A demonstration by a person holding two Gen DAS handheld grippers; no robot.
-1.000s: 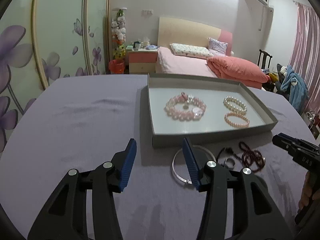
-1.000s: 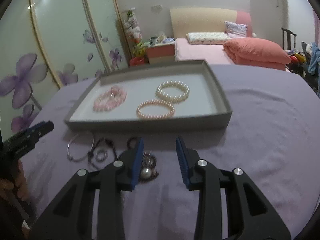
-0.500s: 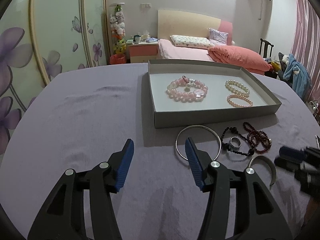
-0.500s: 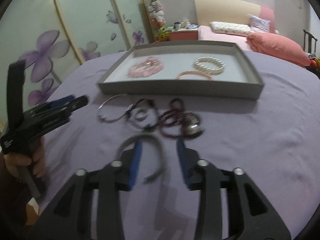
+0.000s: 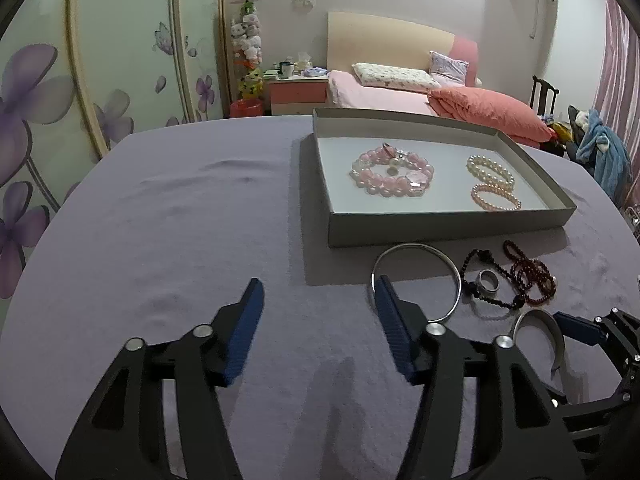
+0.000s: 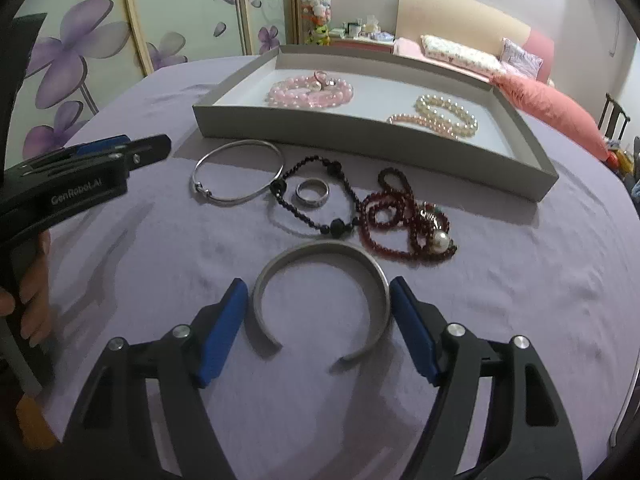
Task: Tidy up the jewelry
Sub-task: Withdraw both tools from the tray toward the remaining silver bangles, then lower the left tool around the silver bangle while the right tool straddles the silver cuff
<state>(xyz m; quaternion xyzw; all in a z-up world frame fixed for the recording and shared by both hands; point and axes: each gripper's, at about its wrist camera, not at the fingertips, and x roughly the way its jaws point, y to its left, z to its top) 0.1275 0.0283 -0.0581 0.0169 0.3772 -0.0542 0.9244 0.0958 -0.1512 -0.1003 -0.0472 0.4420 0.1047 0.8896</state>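
Silver cuff bangle (image 6: 322, 296) lies flat on the worktop (image 6: 520, 300) between the right gripper (image 6: 318, 308) fingers (image 6: 224, 328), untouched; they have just been spreading. Left gripper (image 5: 318, 320) at nine o'clock, released, empty.

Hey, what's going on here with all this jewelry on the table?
A person is sorting jewelry into a grey tray with two hand-held grippers. Three bead bracelets already lie in the tray. The right hand-held gripper has just been opening and now straddles a silver cuff on the purple cloth, pads not yet pressing on it. The left hand-held gripper hangs open over the cloth, holding nothing. A thin bangle, a ring and dark bead strands wait in front of the tray.
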